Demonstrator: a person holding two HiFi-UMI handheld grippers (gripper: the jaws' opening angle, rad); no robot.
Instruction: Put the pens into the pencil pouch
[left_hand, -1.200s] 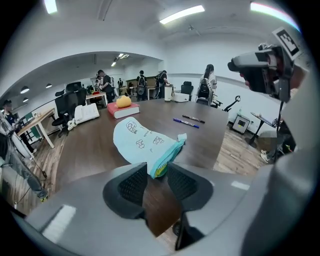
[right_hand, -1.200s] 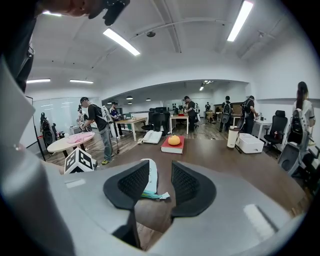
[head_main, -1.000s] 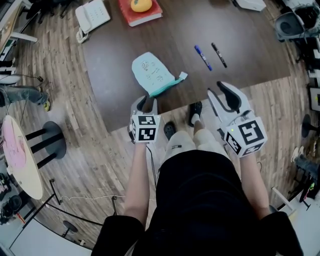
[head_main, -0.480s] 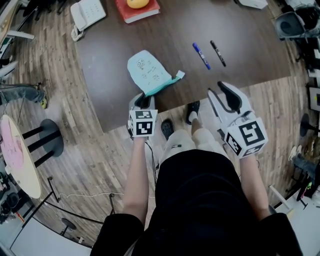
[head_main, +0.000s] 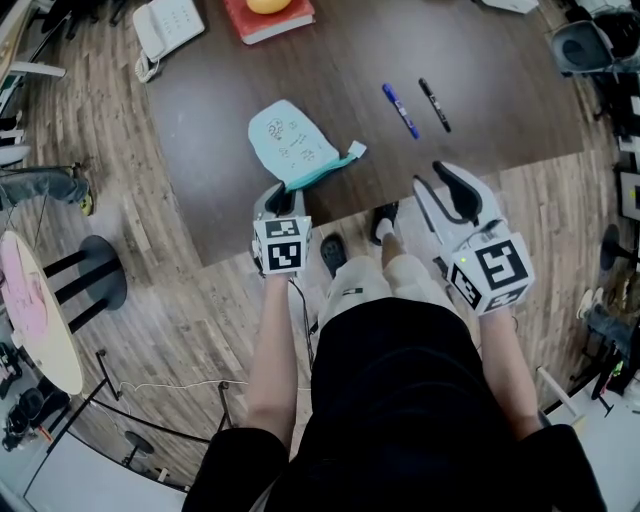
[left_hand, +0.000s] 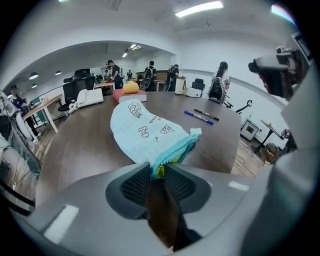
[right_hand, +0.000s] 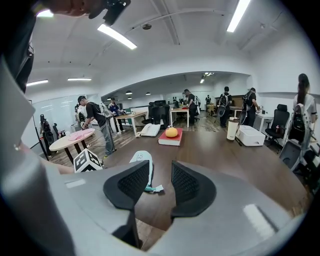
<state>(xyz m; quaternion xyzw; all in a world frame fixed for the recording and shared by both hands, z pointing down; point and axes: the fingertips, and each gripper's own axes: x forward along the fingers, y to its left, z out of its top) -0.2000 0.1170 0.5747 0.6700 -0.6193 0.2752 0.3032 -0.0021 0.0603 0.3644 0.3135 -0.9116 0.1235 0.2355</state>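
Note:
A light blue pencil pouch with small drawings lies flat on the dark table, near its front edge. My left gripper is at the pouch's near corner. Its jaws have just been closing, and the pads now pinch the zip-edge corner. A blue pen and a black pen lie side by side, further back to the right. My right gripper hovers open over the table's front edge with nothing between its fingers. It sees the pouch ahead to the left.
A red book with a yellow round thing on it and a white telephone sit at the table's far left. A white box stands at the far right. A round side table stands on the floor at left.
My left gripper has edged forward onto the pouch's near corner and its jaws have narrowed around it. The right gripper has stayed where it was.

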